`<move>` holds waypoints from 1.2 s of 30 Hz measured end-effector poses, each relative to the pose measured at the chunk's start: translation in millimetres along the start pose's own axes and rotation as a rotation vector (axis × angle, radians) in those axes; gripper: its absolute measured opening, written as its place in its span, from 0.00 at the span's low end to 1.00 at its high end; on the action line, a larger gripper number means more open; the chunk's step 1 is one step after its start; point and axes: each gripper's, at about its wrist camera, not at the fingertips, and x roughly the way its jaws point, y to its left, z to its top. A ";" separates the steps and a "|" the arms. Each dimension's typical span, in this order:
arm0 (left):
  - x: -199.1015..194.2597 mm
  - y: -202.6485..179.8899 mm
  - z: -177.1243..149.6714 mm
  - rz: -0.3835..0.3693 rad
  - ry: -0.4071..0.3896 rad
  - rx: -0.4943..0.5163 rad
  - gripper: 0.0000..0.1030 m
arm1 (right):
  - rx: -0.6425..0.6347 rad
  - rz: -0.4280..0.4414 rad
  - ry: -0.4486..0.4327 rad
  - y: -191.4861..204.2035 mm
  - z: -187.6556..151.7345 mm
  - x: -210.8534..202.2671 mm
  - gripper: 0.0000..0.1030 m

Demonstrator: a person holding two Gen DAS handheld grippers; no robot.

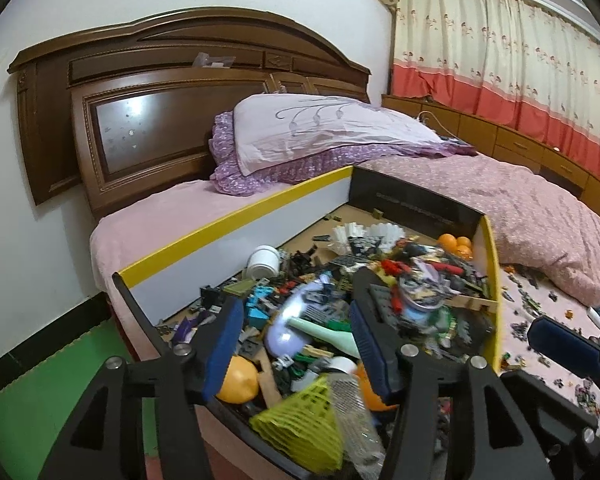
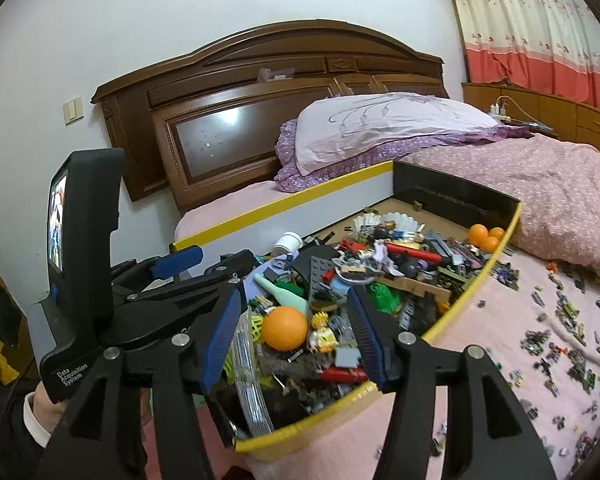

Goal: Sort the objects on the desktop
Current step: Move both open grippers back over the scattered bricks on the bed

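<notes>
A yellow-rimmed box (image 1: 236, 220) (image 2: 284, 200) lies on the bed, heaped with toy bricks and small items. My left gripper (image 1: 296, 320) hovers open over its near end, above a yellow-green mesh basket (image 1: 300, 420) and a mint bottle shape (image 1: 324, 330). My right gripper (image 2: 296, 320) is open too. An orange ball (image 2: 285, 328) and a yellow-haired minifigure (image 2: 324, 332) lie in the pile between its blue pads, untouched. The left gripper (image 2: 206, 261) also shows at the left of the right wrist view. One blue pad (image 1: 564, 346) of the right gripper shows at the left view's right edge.
A white jar (image 2: 288, 242), paper cups (image 2: 384, 222) and three orange balls (image 2: 486, 236) sit further back in the box. Several loose pieces (image 2: 560, 340) are scattered over the pink sheet to the right. A purple pillow (image 1: 320, 132) and wooden headboard (image 1: 148, 132) stand behind.
</notes>
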 end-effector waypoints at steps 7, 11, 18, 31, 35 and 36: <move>-14.9 -16.8 -9.2 -0.053 0.024 -0.018 0.55 | 0.002 -0.035 -0.004 -6.5 -7.4 -25.5 0.56; -19.4 -31.4 -15.9 -0.103 0.054 -0.025 0.55 | 0.003 -0.078 -0.013 -10.8 -15.3 -43.2 0.57; -40.1 -70.4 -24.2 -0.165 0.050 0.042 0.55 | 0.034 -0.146 -0.002 -28.6 -35.9 -75.3 0.59; -70.3 -142.0 -60.1 -0.288 0.094 0.141 0.55 | 0.078 -0.288 0.027 -61.3 -87.1 -141.9 0.61; -78.5 -159.4 -69.9 -0.314 0.099 0.181 0.55 | 0.096 -0.321 0.032 -68.9 -101.4 -158.4 0.62; -80.2 -163.4 -72.2 -0.322 0.102 0.188 0.55 | 0.106 -0.329 0.034 -71.6 -106.0 -163.3 0.62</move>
